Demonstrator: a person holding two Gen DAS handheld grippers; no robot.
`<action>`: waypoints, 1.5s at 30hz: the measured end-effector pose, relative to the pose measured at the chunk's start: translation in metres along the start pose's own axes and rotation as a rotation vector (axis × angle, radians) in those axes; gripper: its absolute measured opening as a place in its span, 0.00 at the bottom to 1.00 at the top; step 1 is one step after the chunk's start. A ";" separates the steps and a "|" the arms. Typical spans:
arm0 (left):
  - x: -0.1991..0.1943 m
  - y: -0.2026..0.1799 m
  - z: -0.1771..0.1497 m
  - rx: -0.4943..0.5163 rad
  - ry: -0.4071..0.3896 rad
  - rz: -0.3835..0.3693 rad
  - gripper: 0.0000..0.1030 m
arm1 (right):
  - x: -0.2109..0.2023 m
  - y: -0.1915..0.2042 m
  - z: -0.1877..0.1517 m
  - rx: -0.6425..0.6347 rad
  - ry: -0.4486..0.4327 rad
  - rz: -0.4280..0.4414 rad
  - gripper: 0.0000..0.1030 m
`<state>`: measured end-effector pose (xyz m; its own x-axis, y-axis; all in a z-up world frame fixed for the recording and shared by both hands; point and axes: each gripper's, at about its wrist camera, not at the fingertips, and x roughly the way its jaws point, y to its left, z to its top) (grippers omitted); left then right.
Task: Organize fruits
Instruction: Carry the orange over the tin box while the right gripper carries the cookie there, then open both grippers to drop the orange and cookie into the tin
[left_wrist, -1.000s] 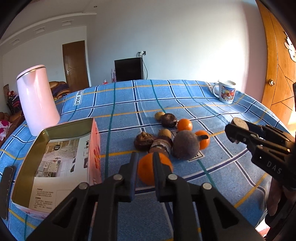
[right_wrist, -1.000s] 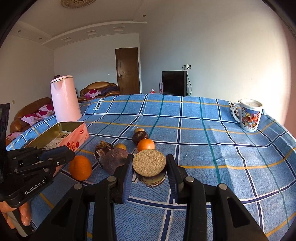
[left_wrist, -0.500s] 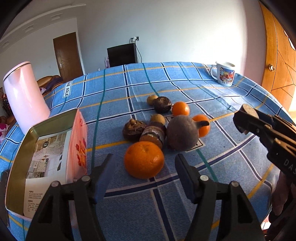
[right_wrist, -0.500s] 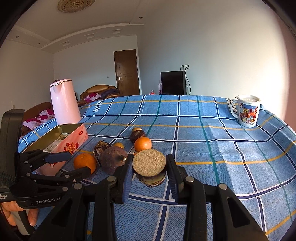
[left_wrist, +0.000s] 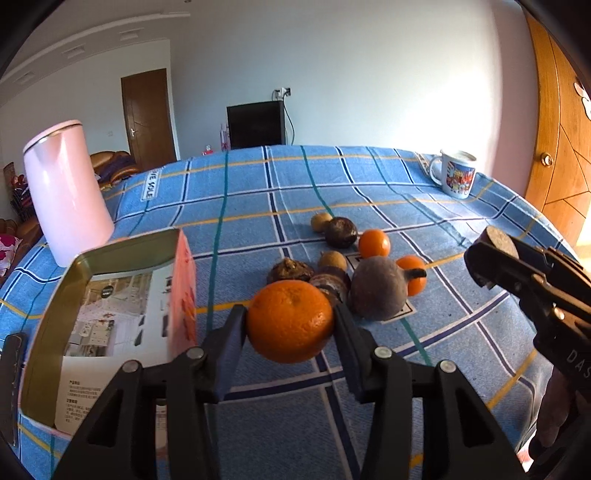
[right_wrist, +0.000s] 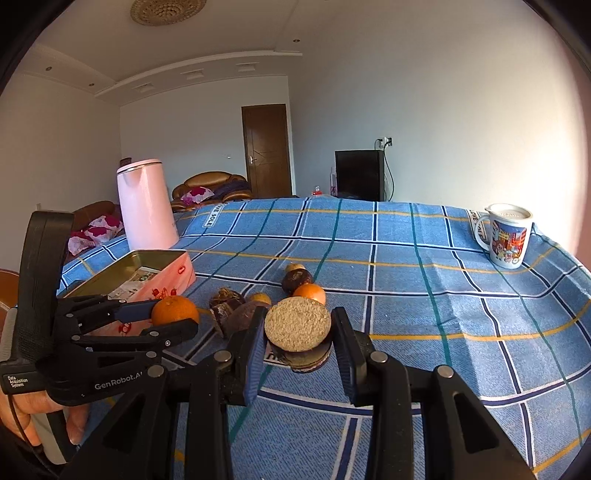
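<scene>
Left gripper (left_wrist: 290, 328): jaws closing, pads touching orange (left_wrist: 290, 320), lifted above cloth (left_wrist: 243, 206) near its front edge, just beside tin (left_wrist: 48, 314). Right gripper (right_wrist: 298, 341): clamped on halved fruit (right_wrist: 297, 325), cut face up. Remaining fruits (left_wrist: 375, 291) clustered mid-cloth. Mug (left_wrist: 456, 177) at far right corner.

The side of the left gripper (right_wrist: 173, 325) carries "GenRobot.AI" in pale letters, its end cut off behind the other tool, and a small white label on its handle reads "Data Acquisition System". The right gripper (left_wrist: 495, 254) shows the letters "DAS" on its side in the left wrist view. A white strip on the blue checked tablecloth (right_wrist: 406, 258) reads "LOVE SOLE", partly folded, while the print on the leaflet inside the pink tin box (left_wrist: 184, 280) is too small to read
</scene>
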<state>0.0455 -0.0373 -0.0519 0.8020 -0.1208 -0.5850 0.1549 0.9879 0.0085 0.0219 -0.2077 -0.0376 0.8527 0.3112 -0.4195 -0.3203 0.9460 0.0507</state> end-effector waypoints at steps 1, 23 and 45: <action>-0.005 0.004 0.002 0.002 -0.021 0.018 0.48 | -0.001 0.004 0.003 -0.010 -0.008 0.010 0.35; -0.011 0.129 -0.001 -0.157 -0.063 0.193 0.48 | 0.061 0.123 0.062 -0.167 0.013 0.223 0.35; 0.019 0.188 0.004 -0.233 0.044 0.182 0.48 | 0.125 0.190 0.050 -0.259 0.168 0.250 0.36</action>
<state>0.0924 0.1459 -0.0584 0.7778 0.0598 -0.6257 -0.1296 0.9893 -0.0666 0.0880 0.0156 -0.0350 0.6629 0.4890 -0.5669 -0.6211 0.7820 -0.0518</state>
